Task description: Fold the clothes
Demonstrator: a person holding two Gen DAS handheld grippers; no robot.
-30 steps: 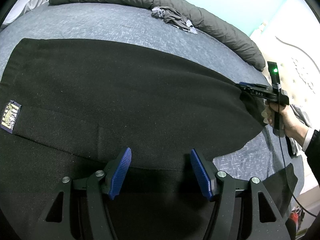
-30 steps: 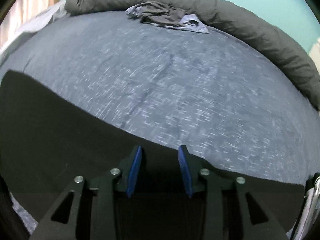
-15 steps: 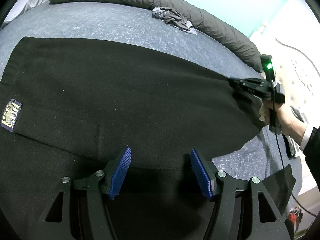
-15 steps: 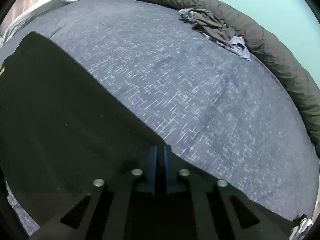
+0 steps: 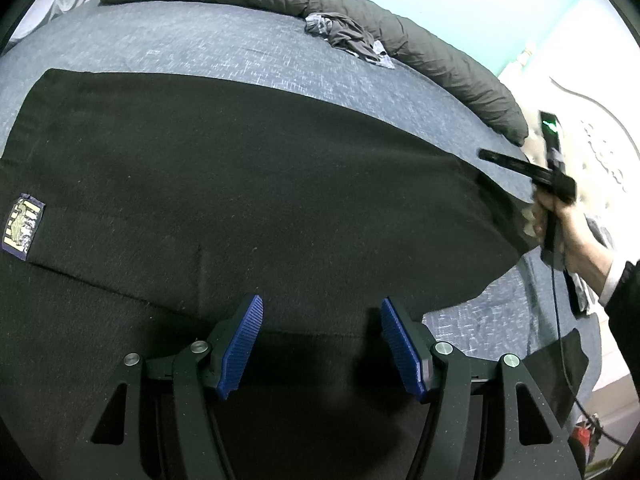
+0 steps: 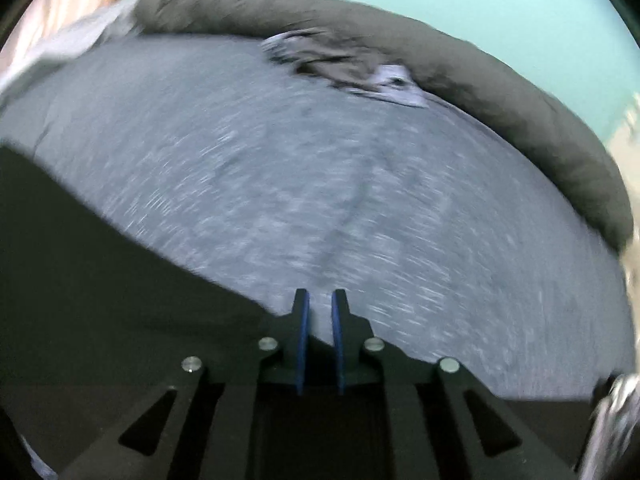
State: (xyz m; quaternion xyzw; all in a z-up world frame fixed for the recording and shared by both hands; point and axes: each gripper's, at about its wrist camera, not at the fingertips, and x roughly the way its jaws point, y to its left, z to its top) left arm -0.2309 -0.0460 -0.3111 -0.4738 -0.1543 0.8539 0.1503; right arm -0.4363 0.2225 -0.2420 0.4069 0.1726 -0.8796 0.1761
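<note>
the black garment (image 5: pixel 260 200) is shown spread flat on the bed (image 5: pixel 200 48), its patch (image 5: pixel 22 226) at the far-left edge. the left gripper (image 5: pixel 320 346), pads wide apart, should be closed on the near hem; the right gripper (image 6: pixel 320 344), narrowly parted, holds nothing.

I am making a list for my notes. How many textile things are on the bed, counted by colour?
Black: 1, the black garment spread on the bed
Dark grey: 1, the duvet rolled along the far edge
Grey mixed: 1, the crumpled clothes beside the duvet
Total: 3
</note>
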